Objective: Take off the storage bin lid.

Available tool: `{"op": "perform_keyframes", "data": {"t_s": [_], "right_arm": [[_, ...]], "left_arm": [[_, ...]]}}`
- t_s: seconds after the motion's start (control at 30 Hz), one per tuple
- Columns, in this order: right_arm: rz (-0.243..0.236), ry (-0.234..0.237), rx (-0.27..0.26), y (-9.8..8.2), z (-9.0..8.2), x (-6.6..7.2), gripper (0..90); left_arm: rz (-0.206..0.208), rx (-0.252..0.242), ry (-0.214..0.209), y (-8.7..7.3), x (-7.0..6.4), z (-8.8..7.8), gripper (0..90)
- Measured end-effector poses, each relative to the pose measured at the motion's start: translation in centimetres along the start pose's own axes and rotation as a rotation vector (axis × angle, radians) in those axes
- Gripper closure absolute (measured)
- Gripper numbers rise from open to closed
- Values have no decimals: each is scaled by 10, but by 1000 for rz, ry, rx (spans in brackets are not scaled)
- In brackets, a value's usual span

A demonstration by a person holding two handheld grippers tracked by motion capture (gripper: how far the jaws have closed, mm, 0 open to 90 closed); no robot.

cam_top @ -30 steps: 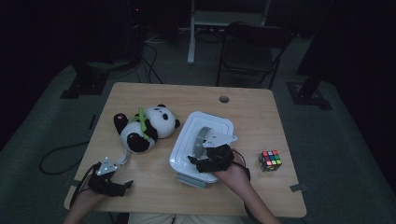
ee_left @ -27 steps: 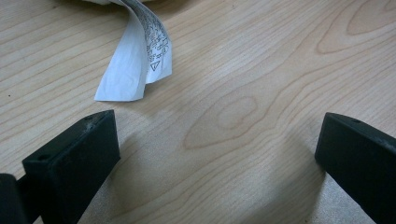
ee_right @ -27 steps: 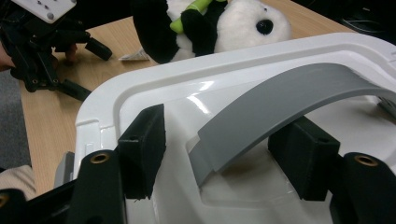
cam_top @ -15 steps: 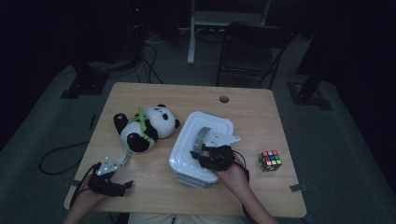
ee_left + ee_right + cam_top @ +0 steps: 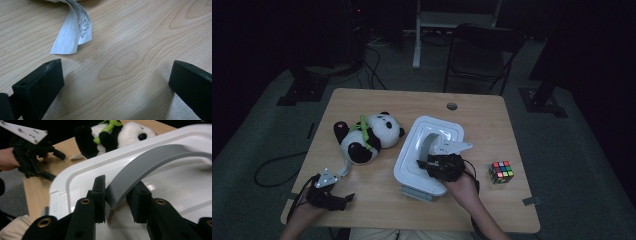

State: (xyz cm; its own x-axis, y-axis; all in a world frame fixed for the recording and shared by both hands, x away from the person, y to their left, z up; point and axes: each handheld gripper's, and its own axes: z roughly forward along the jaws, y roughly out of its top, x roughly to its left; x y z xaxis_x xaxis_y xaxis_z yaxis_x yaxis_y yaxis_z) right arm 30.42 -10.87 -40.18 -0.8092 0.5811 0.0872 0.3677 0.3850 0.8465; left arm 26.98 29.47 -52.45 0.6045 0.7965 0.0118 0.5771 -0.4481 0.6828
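A white lidded box point(image 5: 412, 167) with a grey arched handle point(image 5: 428, 142) stands at the middle of the wooden table point(image 5: 377, 210). My right gripper point(image 5: 432, 162) rests on the lid point(image 5: 175, 182). Its jaws have just been closing, and its pads now press both sides of the near end of the grey handle point(image 5: 150, 160). A plush panda point(image 5: 367, 136) lies to the left of the box. My left gripper point(image 5: 343, 192) sits low at the front left corner. It is open over bare wood point(image 5: 115, 82), with the panda's paper tag point(image 5: 72, 32) just beyond its jaws.
A Rubik's cube point(image 5: 501, 171) sits to the right of the box near the table's right edge. A dark chair point(image 5: 482, 50) stands behind the table. In the right gripper view the panda point(image 5: 112, 135) and the left gripper point(image 5: 53, 165) show beyond the lid.
The right gripper's jaws have drawn together around the handle's near end. Both hands stay in place, and the panda, box and cube have not moved.
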Motion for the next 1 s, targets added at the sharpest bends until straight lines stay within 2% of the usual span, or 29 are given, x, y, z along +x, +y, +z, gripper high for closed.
{"op": "perform_keyframes", "data": {"t_s": [0.23, 0.4, 0.6, 0.8, 1.0], "right_arm": [[-8, 30, -13, 6, -7, 4, 736], [-18, 30, -32, 10, -13, 6, 742], [-36, -10, -76, 19, -27, 5, 758], [-61, -68, -97, 31, -42, -4, 765], [-59, -110, -142, 41, -59, -14, 803]], "left_arm": [[2, 3, 0, 0, 0, 0, 4], [-1, 0, 0, 0, 0, 0, 4], [2, 2, 0, 0, 0, 0, 5], [2, 2, 0, 0, 0, 0, 4], [1, 1, 0, 0, 0, 0, 5]]}}
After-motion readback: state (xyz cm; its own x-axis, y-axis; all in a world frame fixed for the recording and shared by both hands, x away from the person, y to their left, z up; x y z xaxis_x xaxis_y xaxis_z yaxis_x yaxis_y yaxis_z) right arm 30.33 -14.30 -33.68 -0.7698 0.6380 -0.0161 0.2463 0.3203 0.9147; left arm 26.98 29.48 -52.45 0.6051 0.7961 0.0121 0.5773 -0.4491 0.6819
